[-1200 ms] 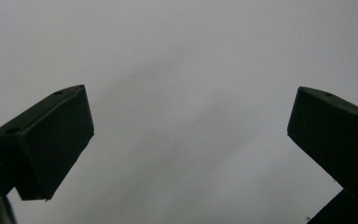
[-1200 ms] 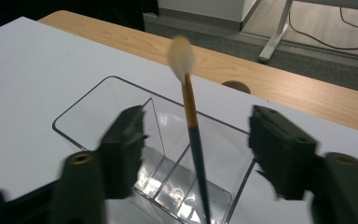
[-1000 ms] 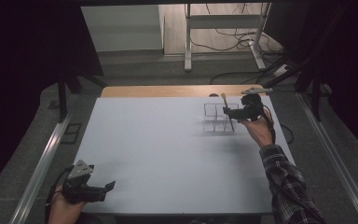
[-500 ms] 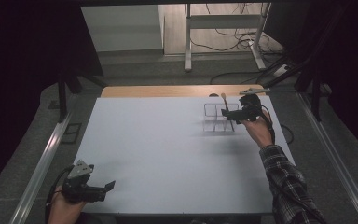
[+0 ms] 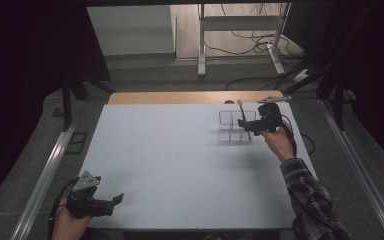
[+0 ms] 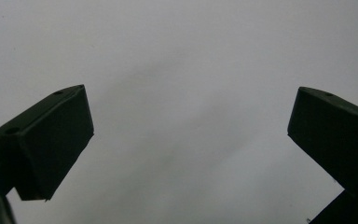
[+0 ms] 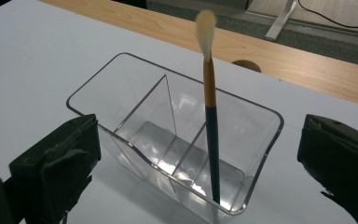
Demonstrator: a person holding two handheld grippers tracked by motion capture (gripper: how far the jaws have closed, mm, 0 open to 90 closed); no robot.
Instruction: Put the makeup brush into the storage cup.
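Released, brush (image 7: 211,126) stands between opened right hand-held gripper (image 7: 198,161).

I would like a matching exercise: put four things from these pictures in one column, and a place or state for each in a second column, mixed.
Things:
1. brush
2. clear organizer
3. left gripper
4. right gripper

Places or states:
A. open, at the near left corner of the table
B. stands upright in an end compartment
C. open, fingers on either side of the organizer
D. on the white table, near the wooden edge

Pairs: 1-B, 2-D, 3-A, 4-C
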